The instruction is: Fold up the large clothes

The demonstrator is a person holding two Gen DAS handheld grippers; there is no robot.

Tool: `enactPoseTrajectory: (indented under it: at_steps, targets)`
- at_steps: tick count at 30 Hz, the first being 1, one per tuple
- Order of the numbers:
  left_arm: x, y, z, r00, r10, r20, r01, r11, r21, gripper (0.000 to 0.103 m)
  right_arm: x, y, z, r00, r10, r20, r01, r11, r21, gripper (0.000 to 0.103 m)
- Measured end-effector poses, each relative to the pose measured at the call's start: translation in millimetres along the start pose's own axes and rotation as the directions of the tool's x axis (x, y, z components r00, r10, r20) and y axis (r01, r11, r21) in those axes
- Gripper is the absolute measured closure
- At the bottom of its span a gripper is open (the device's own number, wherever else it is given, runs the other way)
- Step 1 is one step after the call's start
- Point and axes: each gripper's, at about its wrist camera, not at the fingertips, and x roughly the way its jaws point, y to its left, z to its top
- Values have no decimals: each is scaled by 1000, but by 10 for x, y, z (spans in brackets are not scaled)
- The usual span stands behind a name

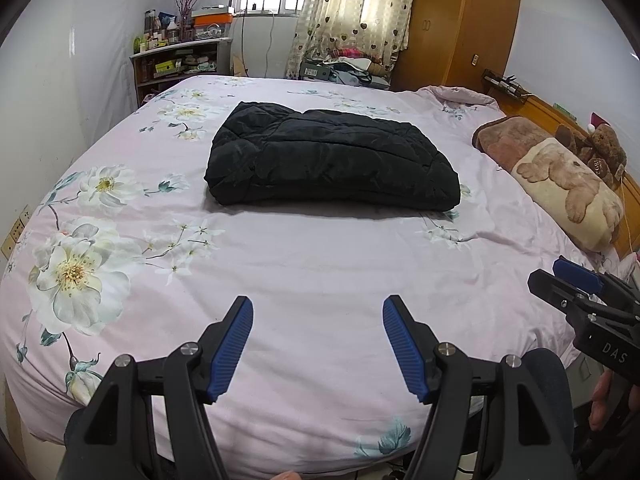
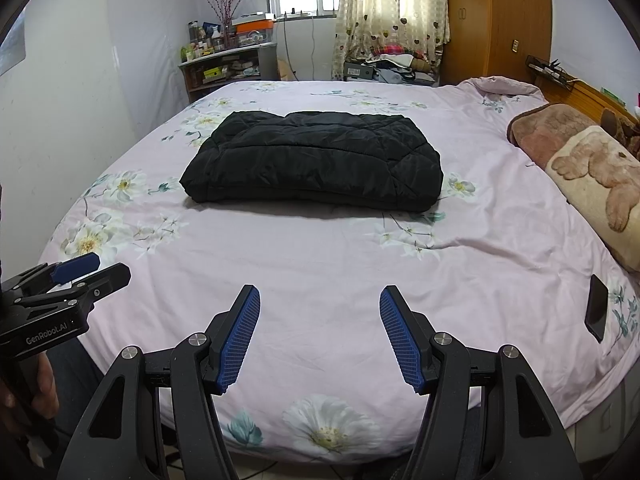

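The black jacket (image 1: pixel 332 160) lay folded mid-bed (image 1: pixel 304 264) at our twelve o'clock, long axis nine-to-three. We held left tongs (image 1: pixel 317 304) and right tongs (image 2: pixel 320 294) wide, empty, about equally near.

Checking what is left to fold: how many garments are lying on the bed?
1: a folded black quilted jacket lies mid-bed on the pink floral sheet. Others may be hidden in the clutter beyond the bed's far edge.
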Motion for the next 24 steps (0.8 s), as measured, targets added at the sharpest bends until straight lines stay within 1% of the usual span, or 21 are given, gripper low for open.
enactPoseTrajectory:
  at_steps: [19, 24]
  targets:
    - [33, -10, -9, 1000, -2, -12, 2, 1000, -9, 33, -5, 13, -5, 1000, -3, -2, 3, 1000, -1, 40]
    - [28, 29, -16, 1000, 6, 8, -6, 1000, -15, 33, -5, 19, -3, 1000, -2, -1, 2, 1000, 1, 40]
